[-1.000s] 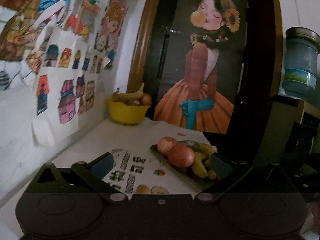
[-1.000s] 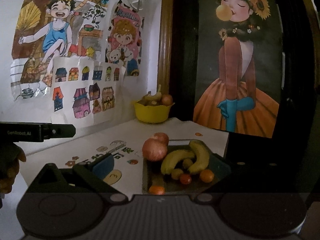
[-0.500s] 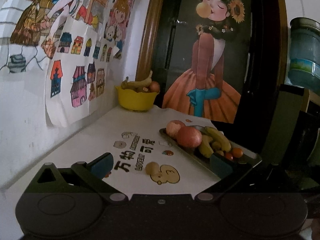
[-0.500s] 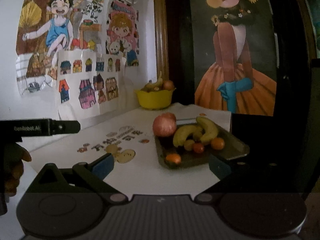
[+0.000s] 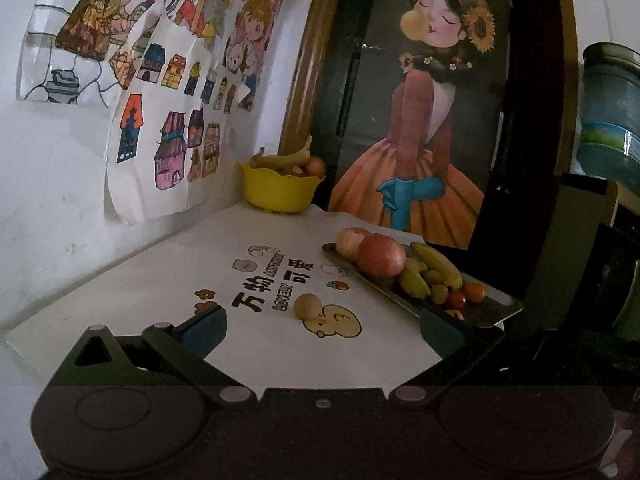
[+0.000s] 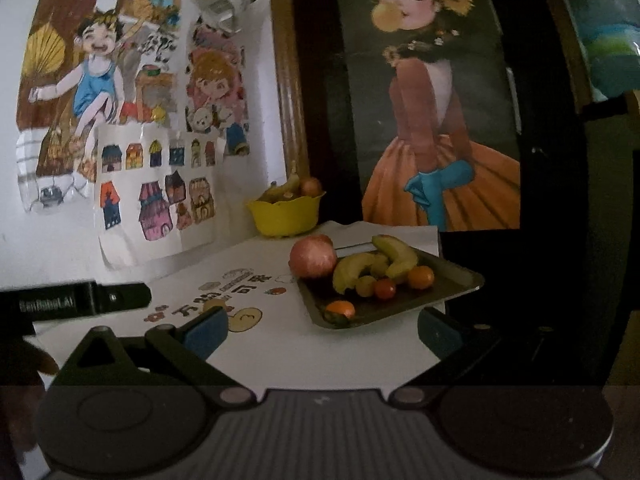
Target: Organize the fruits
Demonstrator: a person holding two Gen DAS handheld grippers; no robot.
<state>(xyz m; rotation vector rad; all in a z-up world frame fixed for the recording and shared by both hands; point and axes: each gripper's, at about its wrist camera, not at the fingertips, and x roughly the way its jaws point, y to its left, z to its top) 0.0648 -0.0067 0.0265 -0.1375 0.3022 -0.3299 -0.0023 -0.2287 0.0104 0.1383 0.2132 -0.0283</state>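
Both of my grippers are pulling back from the table (image 5: 168, 264) compared with a second ago, so more of its white top is showing and the tray looks farther off.

Working down from the biggest thing: the table is carrying everything. At its far corner, against the wall and the picture frame, a yellow bowl (image 5: 280, 192) is sitting with bananas and a round fruit already in it. Along the right edge the dark tray (image 6: 448, 280) is lying, its long axis running from the near right corner toward the far edge. On its far end two apples (image 5: 380, 256) are resting side by side; nearer me are the bananas (image 6: 352, 268), pointing roughly along the tray, then the small round fruits (image 6: 420, 277) at the near end. One small pale fruit (image 5: 307, 306) is lying loose on the printed table cover, near the middle of the near edge.

My left gripper (image 5: 320, 328) is hovering with its fingers spread wide, holding nothing; my right gripper (image 6: 320, 328) is doing the same.

I judge the loose fruit is lying straight ahead between my left fingers, while the tray is lying ahead and right of both, closer to my right hand.
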